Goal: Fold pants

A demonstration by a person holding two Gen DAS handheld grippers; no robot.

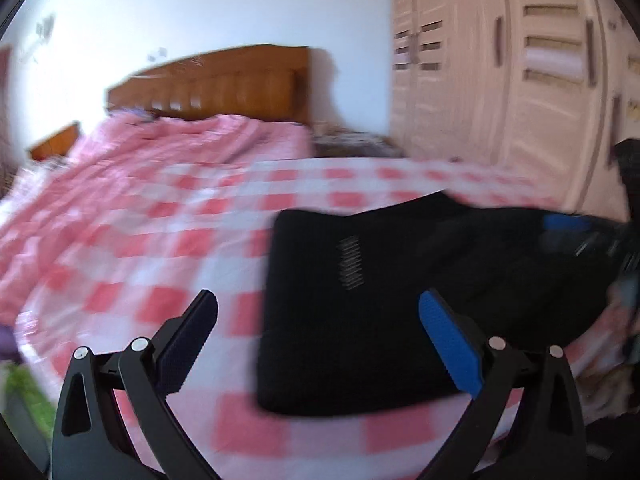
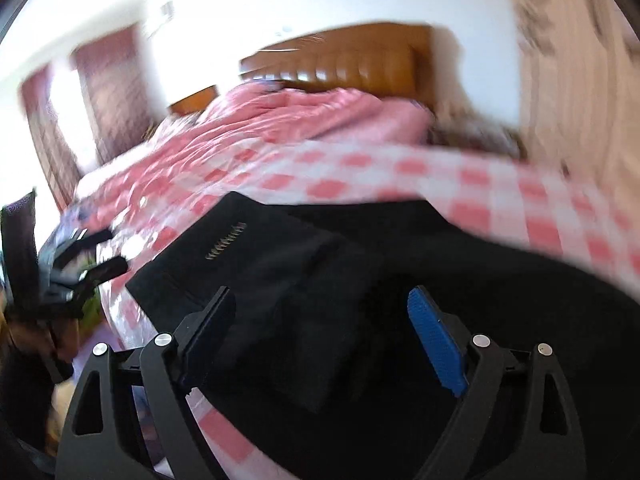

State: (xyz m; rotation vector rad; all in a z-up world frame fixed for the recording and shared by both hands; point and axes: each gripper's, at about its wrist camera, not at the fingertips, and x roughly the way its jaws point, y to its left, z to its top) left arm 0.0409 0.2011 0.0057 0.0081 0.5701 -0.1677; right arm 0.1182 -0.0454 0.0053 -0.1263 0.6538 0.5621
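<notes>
Folded black pants (image 1: 380,300) lie flat on the pink-and-white checked bed sheet (image 1: 160,240), a small row of pale stitching on their top layer. My left gripper (image 1: 320,304) hovers open above the pants' near left edge, nothing between its fingers. At the far right of this view the right gripper (image 1: 576,236) shows over the pants' other end. In the right wrist view the pants (image 2: 300,280) fill the lower middle, and my right gripper (image 2: 320,300) stands open above them, pads clear of the cloth. The left gripper (image 2: 108,250) appears open at the left edge. Both views are blurred.
A crumpled pink quilt (image 1: 180,140) lies at the head of the bed under a wooden headboard (image 1: 224,84). A pale wardrobe (image 1: 500,80) stands to the right. A curtained window (image 2: 80,112) is on the left wall. The bed's near edge runs just below the pants.
</notes>
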